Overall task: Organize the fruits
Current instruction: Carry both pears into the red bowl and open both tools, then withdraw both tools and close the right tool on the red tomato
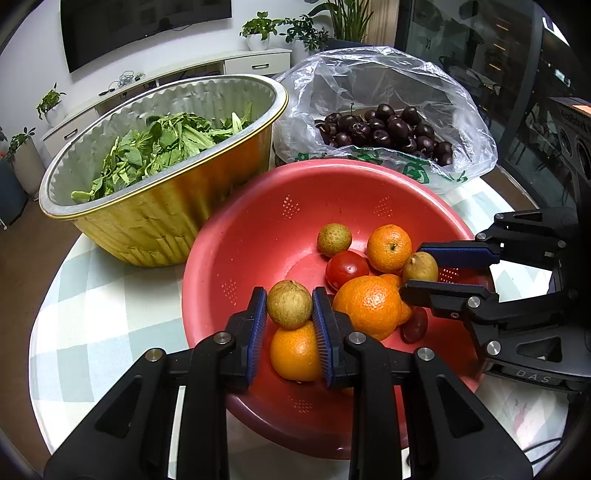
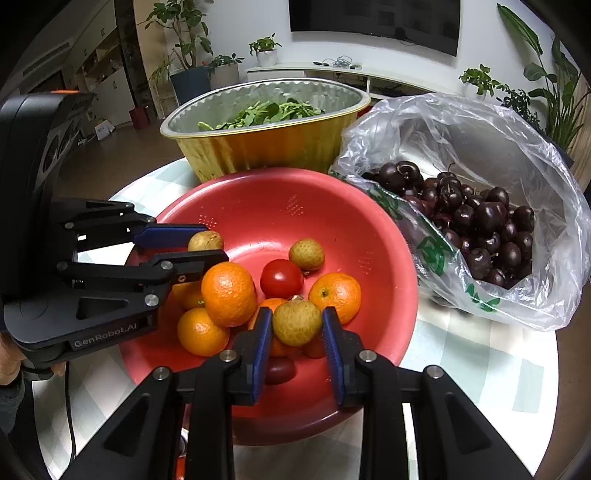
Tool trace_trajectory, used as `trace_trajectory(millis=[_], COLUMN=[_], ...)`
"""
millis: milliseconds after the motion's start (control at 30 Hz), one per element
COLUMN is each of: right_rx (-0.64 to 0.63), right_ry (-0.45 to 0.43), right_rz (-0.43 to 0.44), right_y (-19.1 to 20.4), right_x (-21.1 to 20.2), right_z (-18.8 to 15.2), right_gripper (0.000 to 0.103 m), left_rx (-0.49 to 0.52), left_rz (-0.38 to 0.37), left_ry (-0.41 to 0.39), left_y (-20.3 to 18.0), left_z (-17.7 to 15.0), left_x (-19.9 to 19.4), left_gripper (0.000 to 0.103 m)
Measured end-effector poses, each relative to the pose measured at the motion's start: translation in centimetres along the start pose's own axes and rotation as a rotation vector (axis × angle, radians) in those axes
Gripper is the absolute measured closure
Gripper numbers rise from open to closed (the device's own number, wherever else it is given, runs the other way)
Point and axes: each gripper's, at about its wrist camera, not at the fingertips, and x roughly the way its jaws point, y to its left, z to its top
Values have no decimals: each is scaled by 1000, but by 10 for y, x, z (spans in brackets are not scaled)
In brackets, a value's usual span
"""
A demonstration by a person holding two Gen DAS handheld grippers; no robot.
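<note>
beyond my grippers, up and to the left, i see a gold foil pan [image 1: 162, 218] holding leafy greens [image 1: 166, 147]. under everything lies a pale green checked tablecloth [image 1: 92, 295]. far ahead a dark tv [image 2: 373, 22] hangs on the wall above a low white cabinet [image 1: 255, 62], with potted plants [image 2: 264, 50] standing along it.

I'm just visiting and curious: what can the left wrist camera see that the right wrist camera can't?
Only the left view shows the left gripper head-on, shut on a brown longan.

Only the right view shows the right gripper head-on, shut on another longan, plus a bit of a hand.

Both show the red colander, oranges, tomato, foil bowl of greens and bag of cherries.
</note>
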Motion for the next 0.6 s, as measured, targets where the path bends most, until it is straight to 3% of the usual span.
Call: trace_trajectory(millis=[167,267,367,600], right_rx=[1,1,0,8], right_ry=[-1,-1,-3,-46], right_rz=[-3,-4,-7,-9], right_y=[1,1,0,0], right_x=[-1,-1,-2,-28], right_z=[-1,-1,-1,-8], right_gripper=[73,73,71,62], left_rx=[-7,-9,-10,-17], left_rz=[4,6,15,20], left_ry=[0,-3,-11,-69], left_y=[0,0,0,-5], left_z=[0,-1,-1,-5], left_x=[-1,-3,-8,-40], left_gripper=[79,74,65,30])
